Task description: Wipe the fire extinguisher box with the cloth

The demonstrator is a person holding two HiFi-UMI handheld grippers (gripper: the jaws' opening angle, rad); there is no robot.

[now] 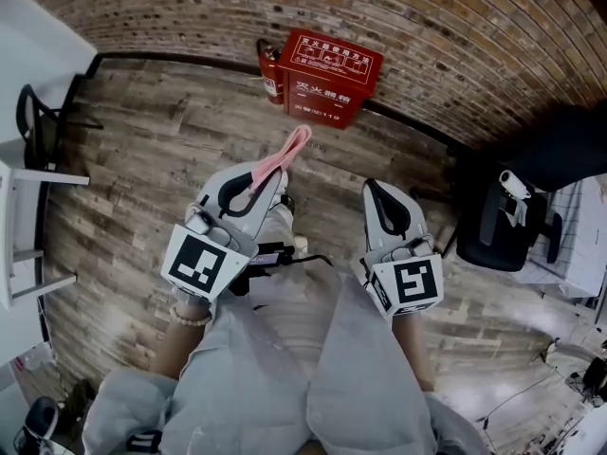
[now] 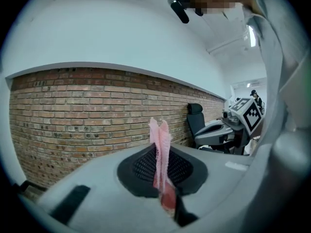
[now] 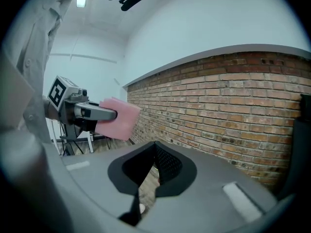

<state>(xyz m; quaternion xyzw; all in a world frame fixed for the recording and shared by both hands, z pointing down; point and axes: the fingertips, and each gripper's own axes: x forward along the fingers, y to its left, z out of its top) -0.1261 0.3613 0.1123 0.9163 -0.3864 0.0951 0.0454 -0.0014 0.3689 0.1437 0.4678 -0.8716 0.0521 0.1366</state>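
The red fire extinguisher box [image 1: 332,72] stands on the wood floor against the brick wall, well ahead of both grippers. A red extinguisher [image 1: 268,68] stands at its left side. My left gripper [image 1: 273,176] is shut on a pink cloth [image 1: 288,150], which sticks out past its tips toward the box. In the left gripper view the cloth [image 2: 160,144] stands folded between the jaws of the left gripper [image 2: 163,165]. My right gripper [image 1: 380,191] is level with it on the right. Its jaws [image 3: 152,168] stand slightly apart with nothing between them. The cloth [image 3: 119,118] also shows in the right gripper view.
A black office chair [image 1: 501,227] stands at the right near white equipment. A white desk [image 1: 21,164] and a dark chair [image 1: 38,126] line the left. The brick wall [image 1: 446,36] runs across the back. The person's legs fill the bottom of the head view.
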